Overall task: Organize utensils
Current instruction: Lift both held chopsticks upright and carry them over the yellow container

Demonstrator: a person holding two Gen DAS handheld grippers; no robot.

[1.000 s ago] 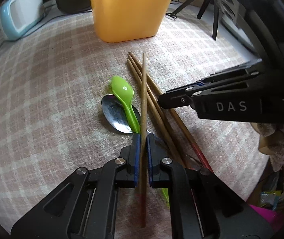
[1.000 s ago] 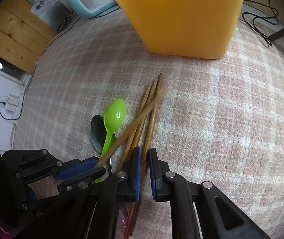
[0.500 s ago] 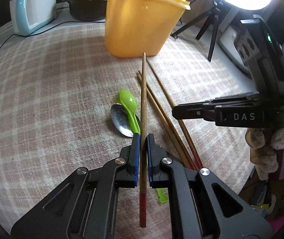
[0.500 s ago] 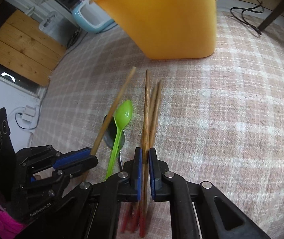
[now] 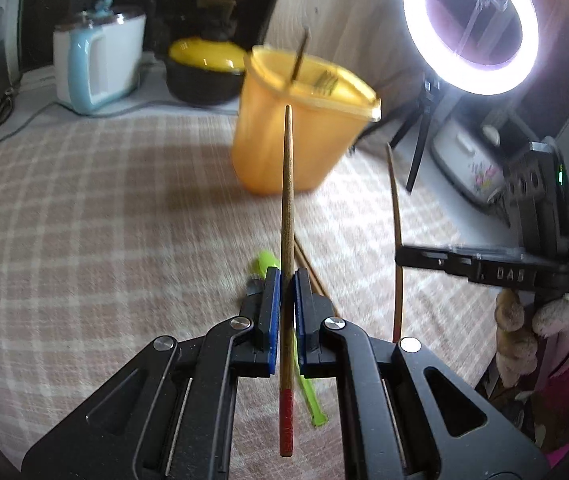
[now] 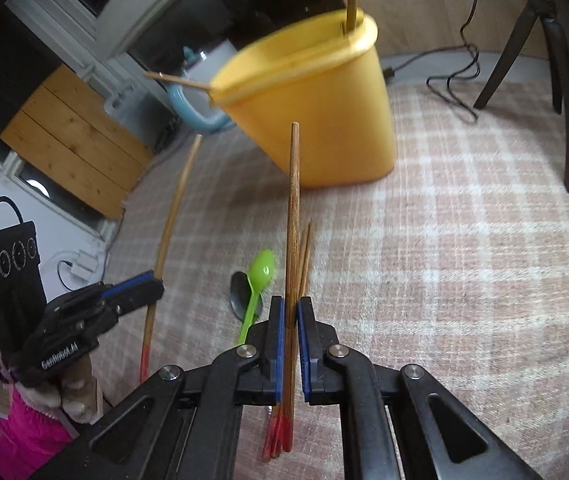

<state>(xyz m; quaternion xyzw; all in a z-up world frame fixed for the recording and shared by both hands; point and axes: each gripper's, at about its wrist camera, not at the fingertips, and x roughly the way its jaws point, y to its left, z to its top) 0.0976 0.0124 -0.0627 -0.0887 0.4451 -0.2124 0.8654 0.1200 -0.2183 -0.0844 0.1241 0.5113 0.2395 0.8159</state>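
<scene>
Checked cloth covers the table (image 5: 84, 220); each gripper, left (image 5: 284, 280) and right (image 6: 291, 308), clamps one chopstick (image 5: 286, 208) near its red end, orange holder (image 5: 300, 136) ahead. Light, stiff, slippery.

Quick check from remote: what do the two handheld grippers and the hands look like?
Both the left gripper and right gripper are black plastic linkages with silver pivot screws and blue pads inside the jaws. White lettering marks their sides. The hands wear fuzzy light gloves with pink sleeves.
</scene>
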